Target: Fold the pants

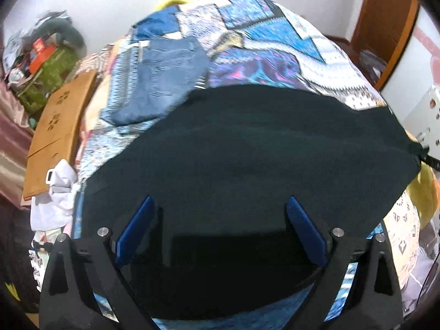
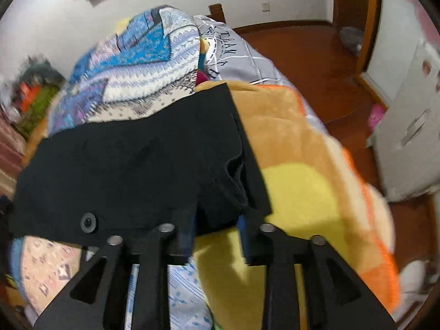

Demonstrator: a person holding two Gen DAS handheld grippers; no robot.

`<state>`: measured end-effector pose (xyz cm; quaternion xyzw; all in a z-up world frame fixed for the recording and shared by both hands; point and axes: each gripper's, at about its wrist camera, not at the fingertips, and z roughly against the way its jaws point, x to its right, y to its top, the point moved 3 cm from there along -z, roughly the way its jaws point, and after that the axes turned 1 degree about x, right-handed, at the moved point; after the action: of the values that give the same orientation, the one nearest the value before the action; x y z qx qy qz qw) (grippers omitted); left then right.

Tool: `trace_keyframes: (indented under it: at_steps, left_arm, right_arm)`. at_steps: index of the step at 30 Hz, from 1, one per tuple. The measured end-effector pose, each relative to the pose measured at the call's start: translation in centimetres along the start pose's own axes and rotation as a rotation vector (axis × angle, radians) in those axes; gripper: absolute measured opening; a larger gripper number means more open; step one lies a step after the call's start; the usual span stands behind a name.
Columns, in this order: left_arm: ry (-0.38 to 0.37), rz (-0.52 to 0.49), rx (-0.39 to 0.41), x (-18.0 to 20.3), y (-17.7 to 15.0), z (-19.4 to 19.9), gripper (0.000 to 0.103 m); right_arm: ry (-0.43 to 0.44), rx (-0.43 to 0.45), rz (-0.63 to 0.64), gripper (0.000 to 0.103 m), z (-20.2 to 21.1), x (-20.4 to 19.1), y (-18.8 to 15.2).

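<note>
Black pants (image 1: 247, 148) lie spread across the patterned bedspread (image 1: 275, 55). My left gripper (image 1: 220, 209) is open, its blue fingers (image 1: 134, 228) wide apart just over the pants' near edge. In the right wrist view the pants (image 2: 132, 159) lie with a round button (image 2: 88, 222) at the waistband. My right gripper (image 2: 216, 220) sits at the pants' near edge, fingertips hidden under the black cloth; I cannot tell whether it grips the cloth.
Folded blue jeans (image 1: 167, 74) lie beyond the pants. A cardboard box (image 1: 60, 126) and white cloth (image 1: 55, 192) sit at the left. A yellow-orange plush blanket (image 2: 302, 181) covers the bed's right side. Wooden floor (image 2: 316, 63) and a white cabinet (image 2: 407, 126) lie beyond.
</note>
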<state>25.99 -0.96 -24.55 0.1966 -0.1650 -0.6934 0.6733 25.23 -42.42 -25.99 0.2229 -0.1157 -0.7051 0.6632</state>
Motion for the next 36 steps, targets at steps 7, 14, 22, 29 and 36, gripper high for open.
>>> trace_keyframes:
  at_steps: [7,14,22,29,36]
  left_arm:
    - [0.032,0.143,0.076,-8.7,-0.4,2.5,0.098]
    - [0.083,0.263,0.078,-17.9,-1.4,1.9,0.098]
    - [0.081,0.312,-0.006,-24.0,-3.0,-2.1,0.098]
    - [-0.111,0.346,-0.150,-23.8,-4.0,-8.7,0.098]
    - [-0.261,0.329,-0.141,-22.0,-3.6,-10.8,0.081]
  right_arm:
    - [-0.145,0.151,0.174,0.065,4.6,-4.5,2.1]
    - [0.050,0.248,0.306,0.073,6.9,-15.6,5.6]
    - [0.264,0.187,0.464,0.073,2.9,-28.9,7.0]
    - [0.306,0.056,0.606,0.073,-3.7,-36.9,7.1]
    - [0.328,-0.090,0.692,0.062,-9.2,-41.8,7.3]
